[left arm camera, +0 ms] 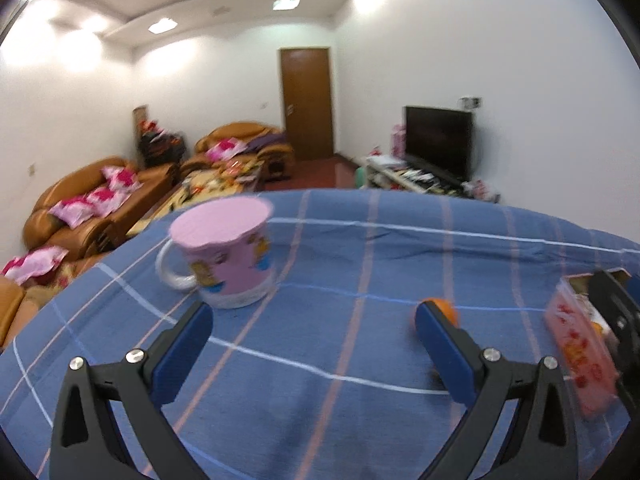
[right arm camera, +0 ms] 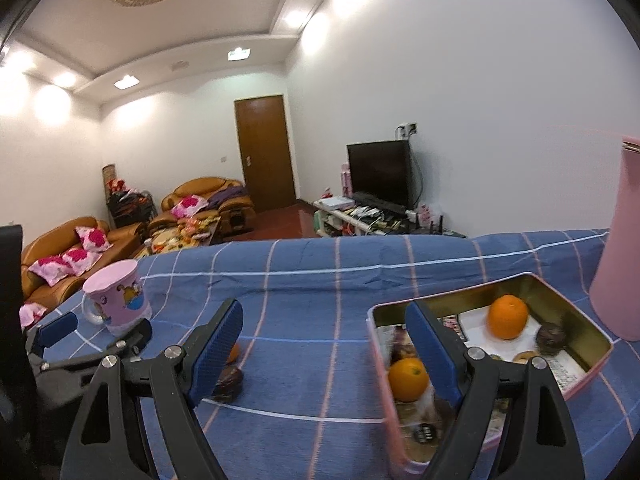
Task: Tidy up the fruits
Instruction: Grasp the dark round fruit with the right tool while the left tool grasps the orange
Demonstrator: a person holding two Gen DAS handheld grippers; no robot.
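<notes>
A pink tin point(right arm camera: 576, 312) with a gold inside holds two oranges point(right arm camera: 508, 316) point(right arm camera: 408, 378) and a dark round fruit point(right arm camera: 551, 334). My right gripper point(right arm camera: 324, 342) is open and empty, its right finger over the tin's near left corner. On the cloth by its left finger lie another dark fruit point(right arm camera: 231, 383) and a half-hidden orange point(right arm camera: 234, 353). In the left wrist view that orange point(left arm camera: 447, 309) peeks out behind the right finger of my left gripper point(left arm camera: 314, 334), which is open with only cloth between its fingers. The tin point(left arm camera: 576, 344) shows at that view's right edge.
A pink cartoon mug point(left arm camera: 224, 256) stands upside down on the blue checked tablecloth point(left arm camera: 360, 240), just beyond my left gripper's left finger. A tall pink bottle point(right arm camera: 618, 260) stands right of the tin. Sofas, a door and a television lie beyond the table's far edge.
</notes>
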